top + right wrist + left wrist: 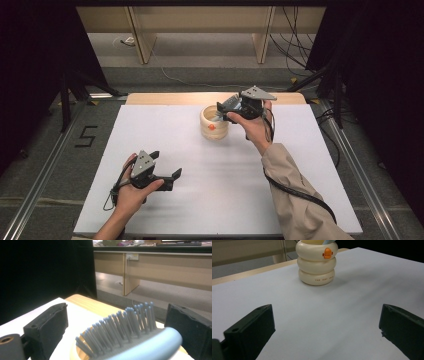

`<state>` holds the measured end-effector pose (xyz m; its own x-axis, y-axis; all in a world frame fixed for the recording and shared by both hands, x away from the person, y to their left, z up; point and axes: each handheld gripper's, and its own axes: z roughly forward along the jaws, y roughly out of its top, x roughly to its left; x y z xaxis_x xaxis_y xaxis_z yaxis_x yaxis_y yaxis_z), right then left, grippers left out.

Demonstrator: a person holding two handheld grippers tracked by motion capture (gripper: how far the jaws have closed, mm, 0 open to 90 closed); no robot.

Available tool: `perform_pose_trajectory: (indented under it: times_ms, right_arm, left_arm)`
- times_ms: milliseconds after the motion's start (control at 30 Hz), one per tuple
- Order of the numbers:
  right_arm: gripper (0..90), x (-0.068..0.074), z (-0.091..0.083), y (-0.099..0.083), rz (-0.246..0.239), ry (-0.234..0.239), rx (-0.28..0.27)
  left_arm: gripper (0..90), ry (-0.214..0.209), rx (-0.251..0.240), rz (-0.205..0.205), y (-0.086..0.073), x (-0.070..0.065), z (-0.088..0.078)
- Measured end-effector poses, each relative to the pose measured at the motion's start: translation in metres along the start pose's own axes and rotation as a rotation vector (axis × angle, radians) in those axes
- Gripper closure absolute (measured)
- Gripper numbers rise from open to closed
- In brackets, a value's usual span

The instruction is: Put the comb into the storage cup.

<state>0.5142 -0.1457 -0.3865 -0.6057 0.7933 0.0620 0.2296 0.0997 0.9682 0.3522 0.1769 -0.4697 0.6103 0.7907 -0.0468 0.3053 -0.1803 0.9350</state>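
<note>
- A white worktop is carrying a cream holder built like three stacked rings, with a small orange mark on its front; the holder is standing upright near the middle of the worktop's far edge, well away from both side edges.
- A blue hairbrush is sitting head-up in the holder's mouth, its bristles pointing upward and its head showing above the rim in the right gripper view.
- The right gripper, held in the person's right hand, is hovering at the holder's rim beside the far edge; its jaws are standing released on either side of the brush head, with a visible gap between each pad and the brush.
- The left gripper, held in the person's left hand, is resting low over the worktop toward the near left corner, well apart from the holder.
- In the left gripper view the jaws are standing wide apart with bare worktop between them, and the holder is appearing farther off, straight ahead.
- A beige sleeve is covering the right forearm, and a black cable is trailing along it.
</note>
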Motion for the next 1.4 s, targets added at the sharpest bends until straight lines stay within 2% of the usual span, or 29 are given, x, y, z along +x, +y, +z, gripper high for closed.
perform_pose_trajectory:
  times_ms: [500, 933, 1400]
  right_arm:
    - [6.9, -0.004, -0.018, -0.006, -0.011, 0.016, 0.013]
    - [7.0, -0.009, -0.032, -0.016, -0.023, 0.01, 0.04]
    - [7.7, -0.018, -0.057, -0.023, -0.037, 0.001, 0.037]
  left_arm:
    - [0.0, -0.002, 0.004, 0.005, 0.0, 0.0, 0.0]
    - [0.0, -0.001, 0.001, 0.001, 0.0, 0.0, 0.0]
    - [0.0, 0.0, 0.001, -0.001, 0.0, 0.0, 0.0]
